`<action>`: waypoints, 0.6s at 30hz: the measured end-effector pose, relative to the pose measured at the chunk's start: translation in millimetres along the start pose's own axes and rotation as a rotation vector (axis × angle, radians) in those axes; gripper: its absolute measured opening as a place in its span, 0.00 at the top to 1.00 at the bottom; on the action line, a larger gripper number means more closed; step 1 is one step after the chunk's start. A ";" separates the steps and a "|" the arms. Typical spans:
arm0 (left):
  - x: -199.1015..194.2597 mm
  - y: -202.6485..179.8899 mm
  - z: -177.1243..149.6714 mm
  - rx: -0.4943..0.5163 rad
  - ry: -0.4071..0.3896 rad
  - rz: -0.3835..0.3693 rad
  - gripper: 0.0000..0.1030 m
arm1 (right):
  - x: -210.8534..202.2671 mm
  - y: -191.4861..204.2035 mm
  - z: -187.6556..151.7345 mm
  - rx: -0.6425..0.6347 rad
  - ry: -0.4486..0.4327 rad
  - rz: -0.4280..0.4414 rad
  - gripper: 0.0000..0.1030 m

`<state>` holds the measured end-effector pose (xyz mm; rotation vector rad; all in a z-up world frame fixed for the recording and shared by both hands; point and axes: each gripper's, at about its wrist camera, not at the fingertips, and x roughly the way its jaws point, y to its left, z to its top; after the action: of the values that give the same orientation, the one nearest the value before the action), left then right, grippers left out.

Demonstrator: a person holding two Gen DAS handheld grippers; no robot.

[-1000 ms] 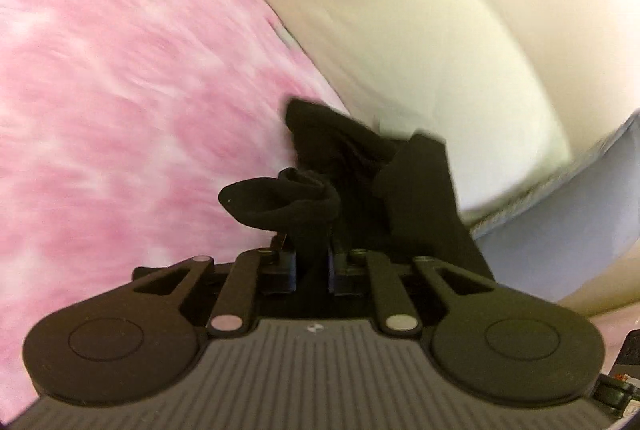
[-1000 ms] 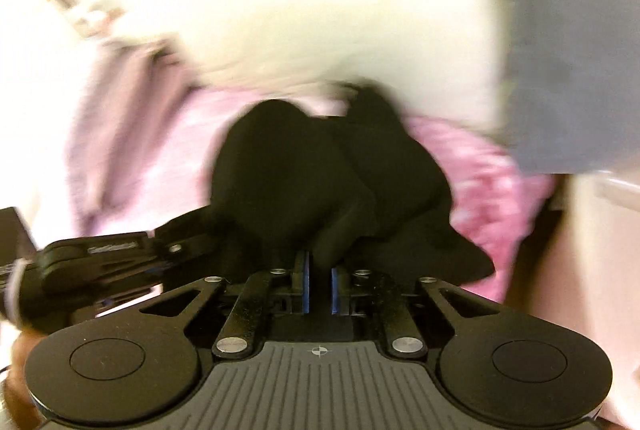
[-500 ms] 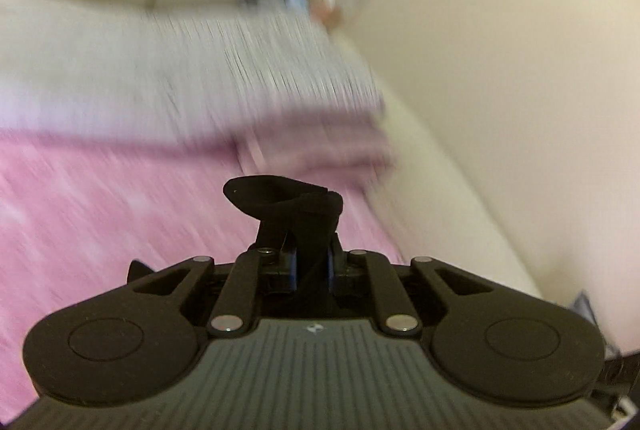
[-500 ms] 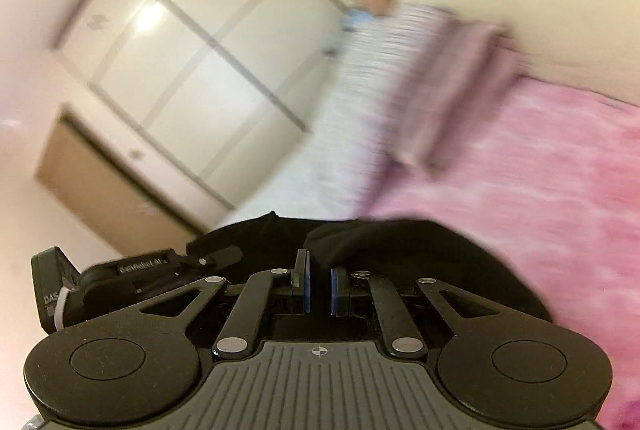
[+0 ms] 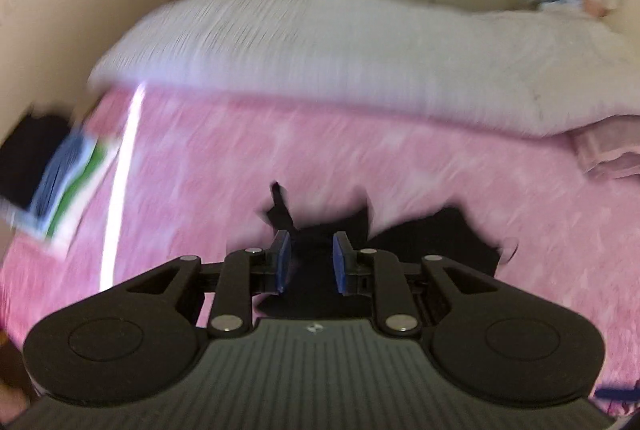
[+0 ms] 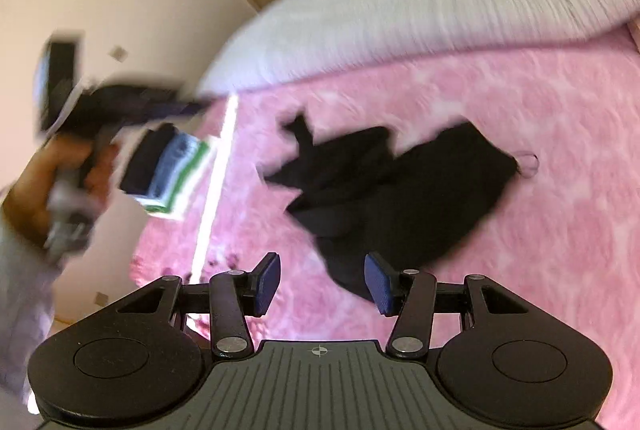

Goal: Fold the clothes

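The crumpled black cloth garment [image 6: 392, 190] has dropped onto the pink fleece blanket [image 6: 520, 270] — left tongs [image 5: 308, 262] and right tongs [image 6: 322, 284] now gape empty, garment just ahead.

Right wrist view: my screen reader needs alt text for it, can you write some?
A crumpled black garment lies loose on a pink bedspread, just beyond the open right gripper. At left, blurred, a hand holds the left gripper above a stack of folded clothes; a white duvet lies behind.
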<state>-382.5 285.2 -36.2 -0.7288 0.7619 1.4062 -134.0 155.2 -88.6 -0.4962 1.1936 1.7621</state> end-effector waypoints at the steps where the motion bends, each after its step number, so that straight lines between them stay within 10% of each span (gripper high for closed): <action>1: 0.1 10.1 -11.9 -0.024 0.030 0.004 0.83 | 4.3 -0.6 -0.9 0.009 0.018 -0.027 0.51; 18: -62.6 -0.9 -171.3 -0.067 0.131 0.092 0.78 | -22.1 -22.7 -81.2 -0.003 0.123 -0.267 0.51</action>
<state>-388.3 109.1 -83.1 -0.8533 0.8626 1.4840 -116.5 75.9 -120.3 -0.7393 1.1506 1.5232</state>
